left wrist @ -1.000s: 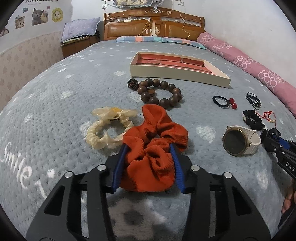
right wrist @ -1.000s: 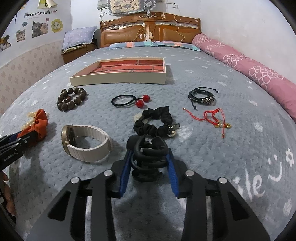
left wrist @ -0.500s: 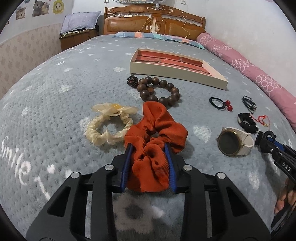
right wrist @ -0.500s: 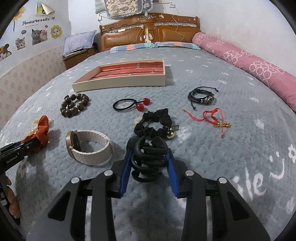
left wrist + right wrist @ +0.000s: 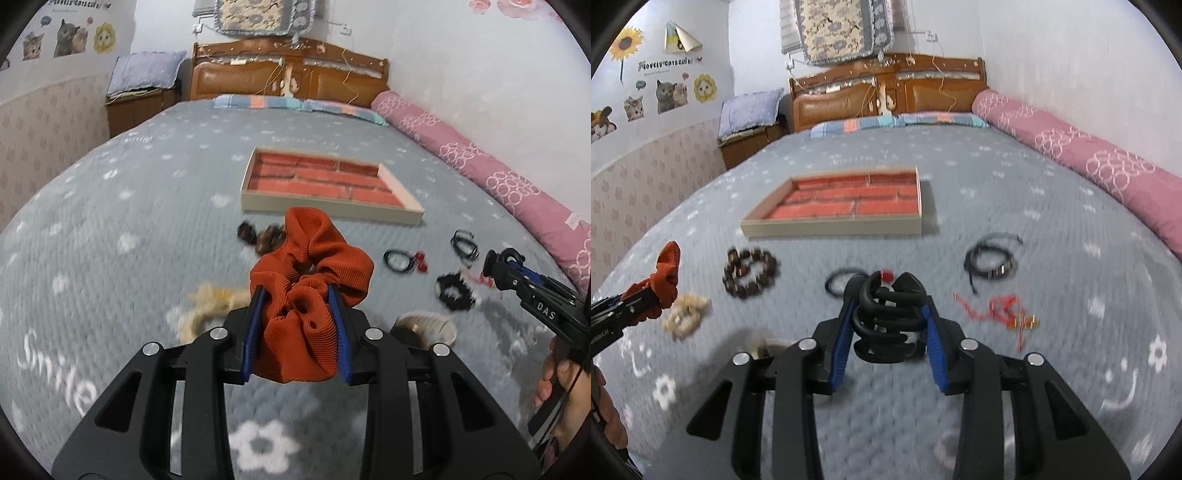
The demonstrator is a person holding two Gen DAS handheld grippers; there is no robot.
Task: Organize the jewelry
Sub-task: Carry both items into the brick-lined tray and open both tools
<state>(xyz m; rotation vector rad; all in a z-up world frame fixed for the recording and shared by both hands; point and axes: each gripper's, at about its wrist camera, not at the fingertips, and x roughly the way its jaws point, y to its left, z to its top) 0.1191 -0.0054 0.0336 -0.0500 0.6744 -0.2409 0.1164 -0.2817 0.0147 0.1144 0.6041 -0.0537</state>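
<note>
My left gripper [image 5: 295, 295] is shut on an orange ribbed scrunchie [image 5: 306, 291] and holds it above the bed. My right gripper [image 5: 886, 306] is shut on a black coiled hair tie [image 5: 886, 314], also lifted. The beige tray with red compartments [image 5: 325, 212] lies ahead on the grey blanket; it also shows in the right wrist view [image 5: 834, 225]. Each gripper shows in the other's view: the right one [image 5: 498, 264] at the right, the left one with the scrunchie [image 5: 666, 275] at the left.
On the blanket lie a cream scrunchie [image 5: 210, 301], a brown bead bracelet [image 5: 750, 275], a black elastic with red beads [image 5: 400, 260], a black scrunchie [image 5: 456, 293], a black cord bracelet [image 5: 991, 260], a red string bracelet [image 5: 997, 310] and a watch [image 5: 424, 326]. A pink bolster [image 5: 480, 177] lines the right edge.
My left gripper has closed on the orange scrunchie and lifted it off the blanket. Both grippers have risen and tilted toward the tray; the right still holds the coiled tie.
</note>
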